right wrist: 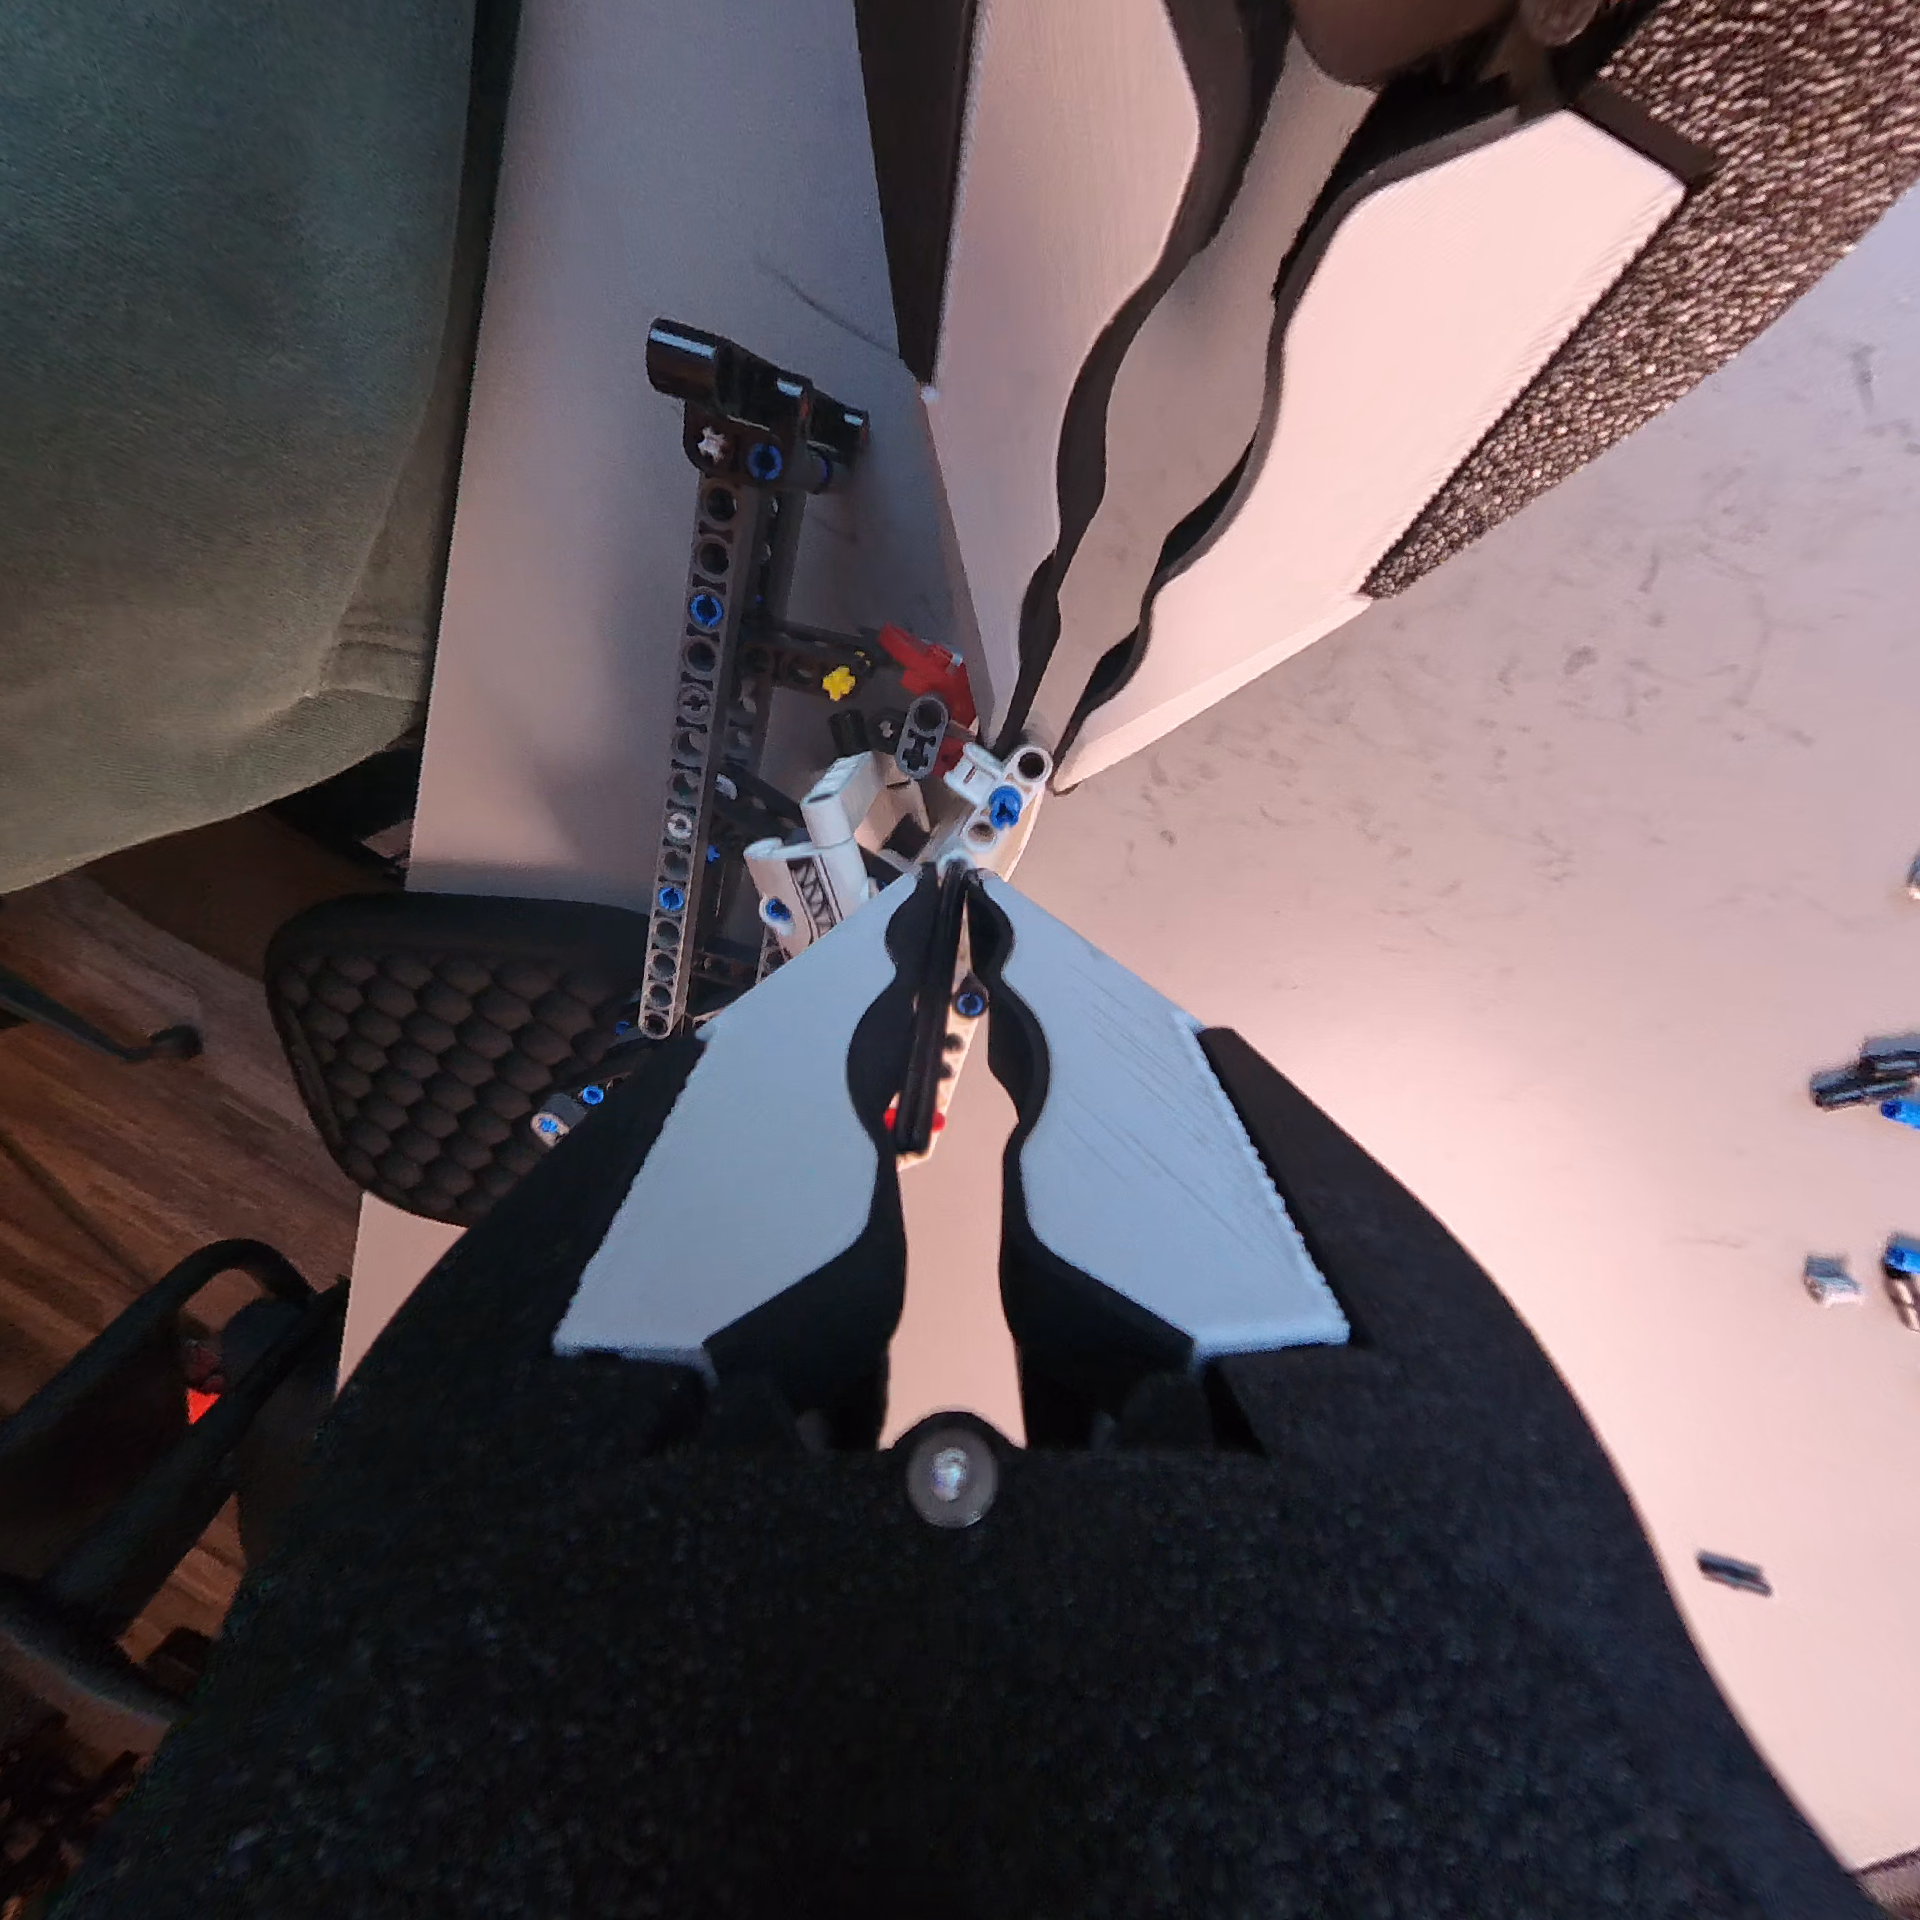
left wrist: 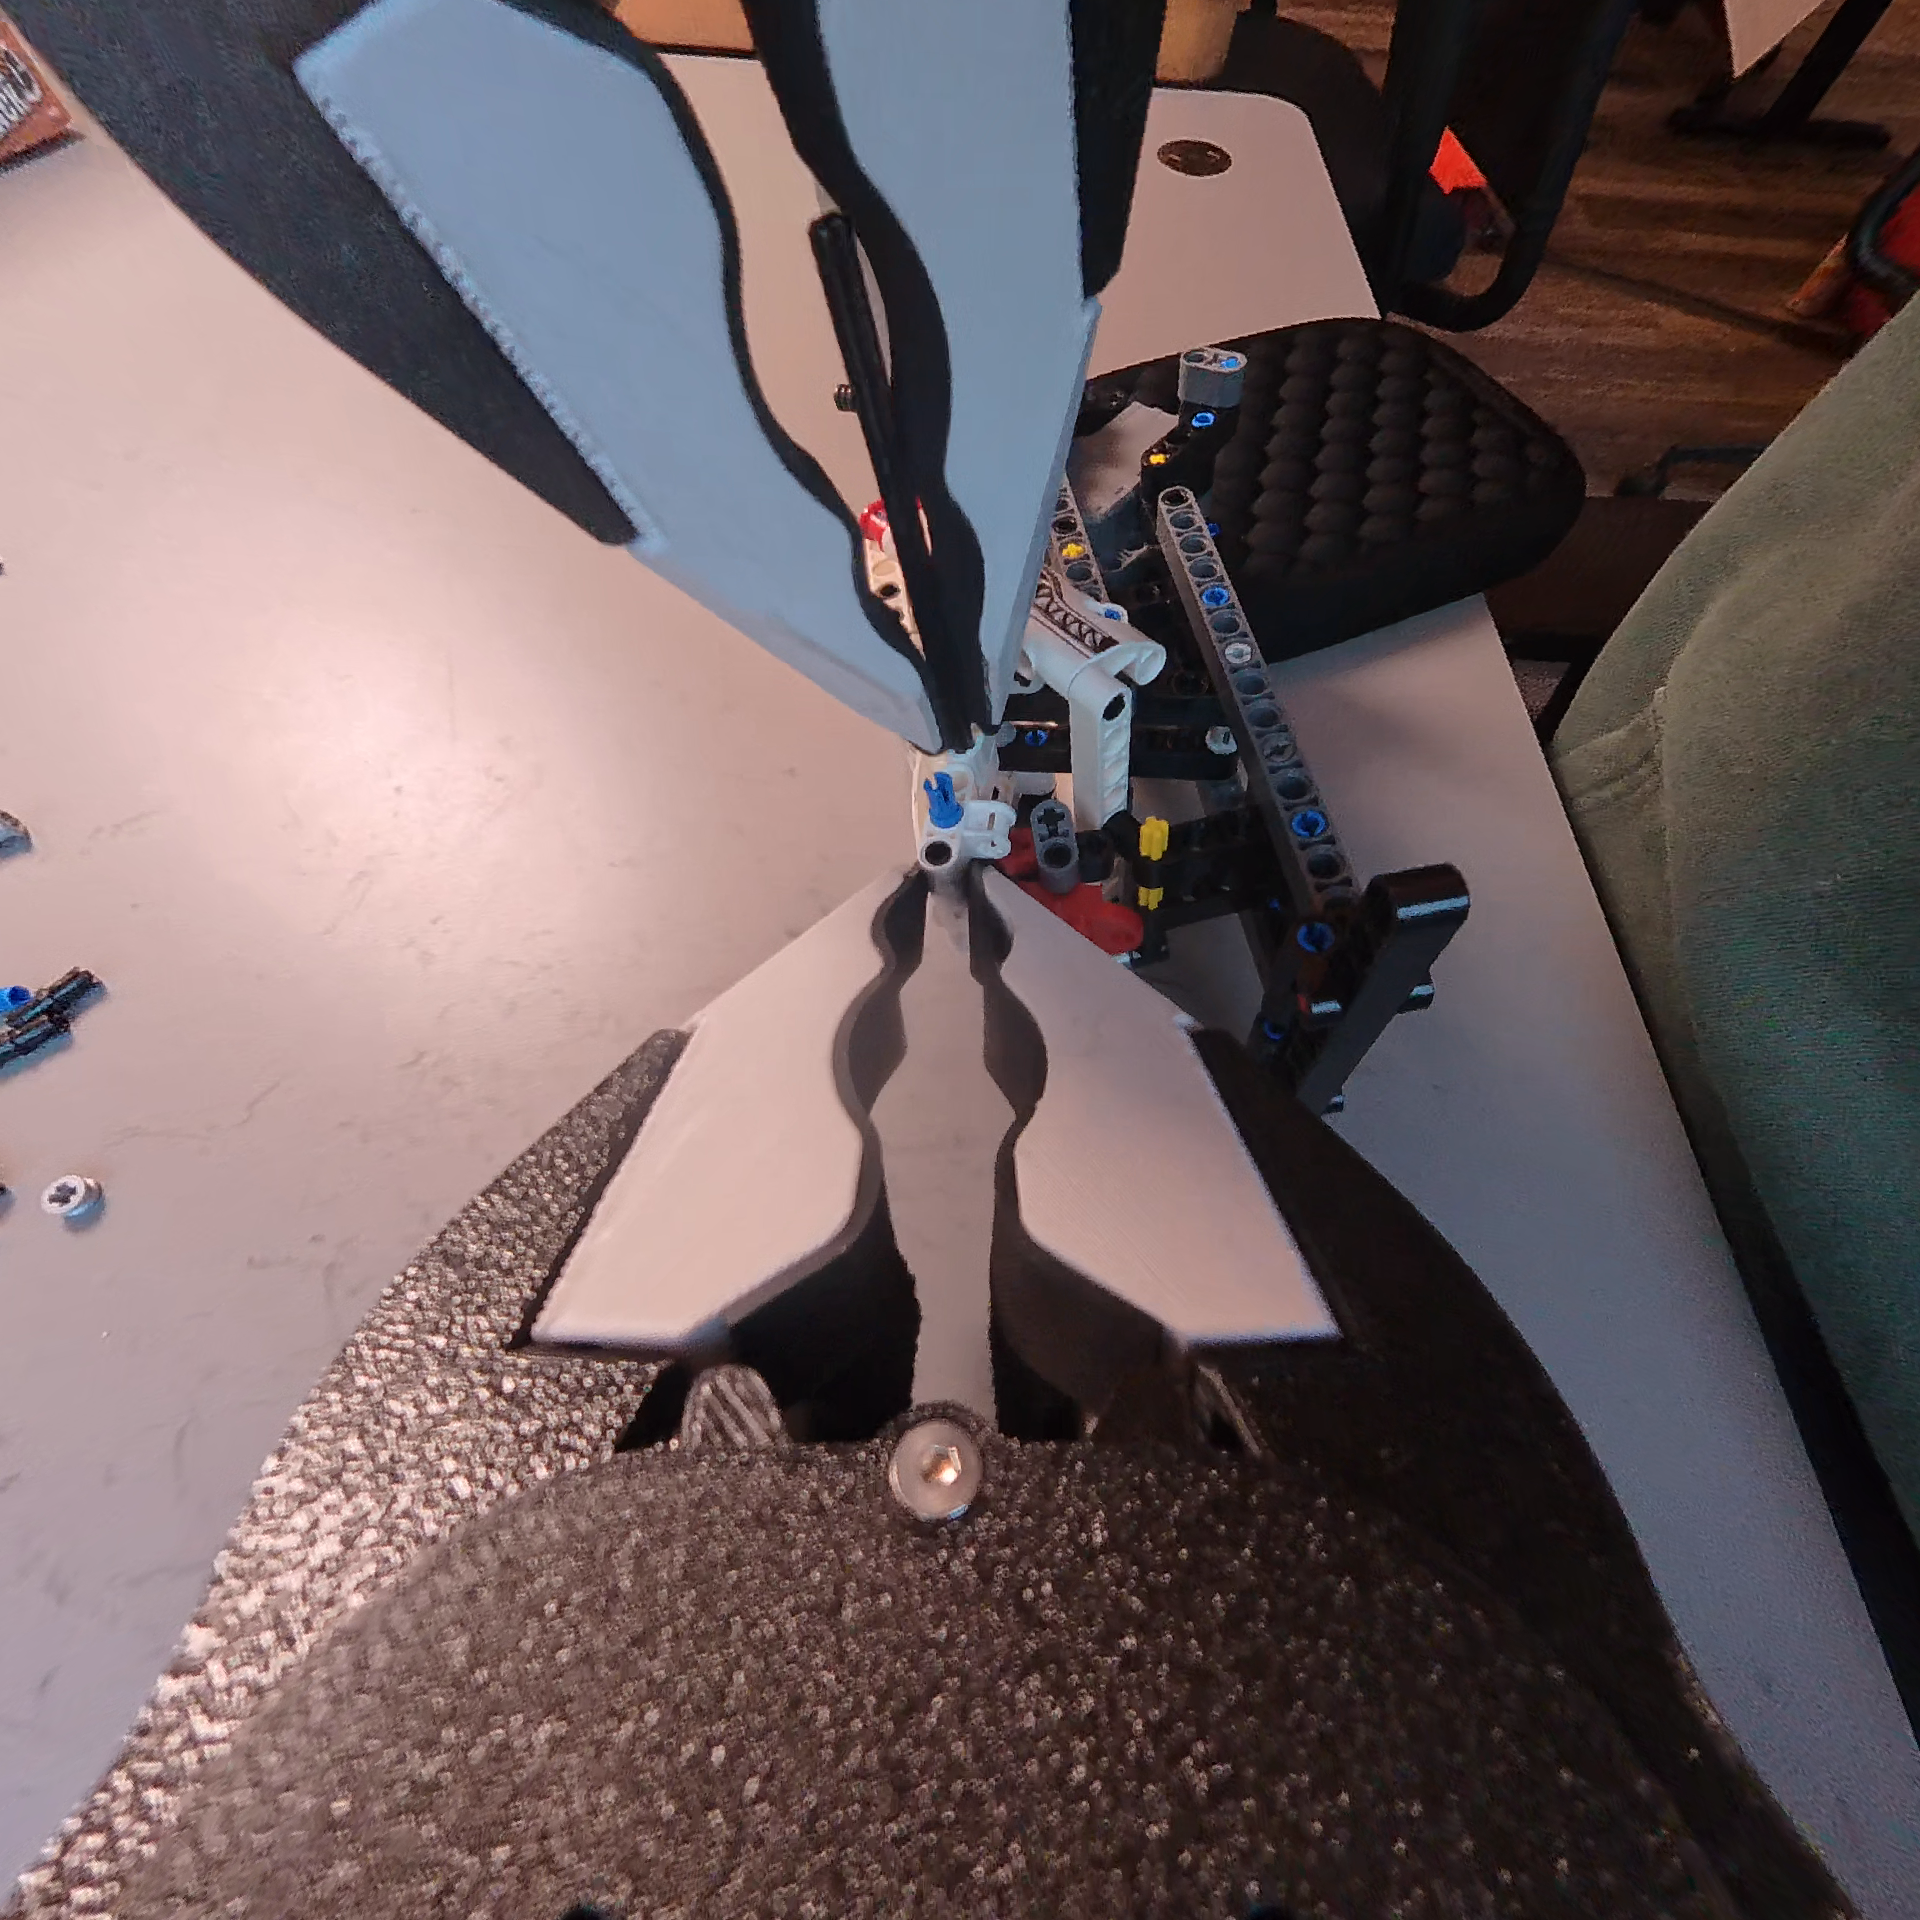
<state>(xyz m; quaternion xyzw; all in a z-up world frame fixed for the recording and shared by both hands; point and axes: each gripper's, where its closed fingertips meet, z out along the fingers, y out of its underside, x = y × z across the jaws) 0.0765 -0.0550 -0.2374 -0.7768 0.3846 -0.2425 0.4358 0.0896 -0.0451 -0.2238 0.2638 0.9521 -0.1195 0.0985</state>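
A: Left wrist view: left claw (left wrist: 943, 883) nearly pressed together, tips pinching the white end piece (left wrist: 961, 831) of the toy brick model (left wrist: 1195, 748), just below a blue pin (left wrist: 940, 800).

B: Coming in from above, the right claw (left wrist: 961, 732), tips meeting the same white piece from the opposite side. Closed tight on a thin black rod (left wrist: 862, 416) running up between its fingers.

A: Right wrist view: same rod (right wrist: 935, 1018) clamped lengthwise between the right claw (right wrist: 948, 878) tips, end pressed against the white part (right wrist: 992, 810) of the model (right wrist: 790, 748).

B: And the left claw (right wrist: 1039, 753) reaching down from the top, nipping the white corner beside the blue pin (right wrist: 1003, 805).

A: Model lying near the edge of the pale surface (left wrist: 416, 727), long grey holed beam (left wrist: 1247, 707) along its outer side, black cross piece (left wrist: 1382, 977) at one end, red (left wrist: 1081, 909) and yellow (left wrist: 1151, 842) bits in the middle.

B: Black mesh chair seat (left wrist: 1382, 468) just past the edge. Green fabric (left wrist: 1766, 831) off to the side.

A: Loose small pieces well apart on the surface: black and blue pins (left wrist: 42, 1003), a grey round piece (left wrist: 73, 1195).
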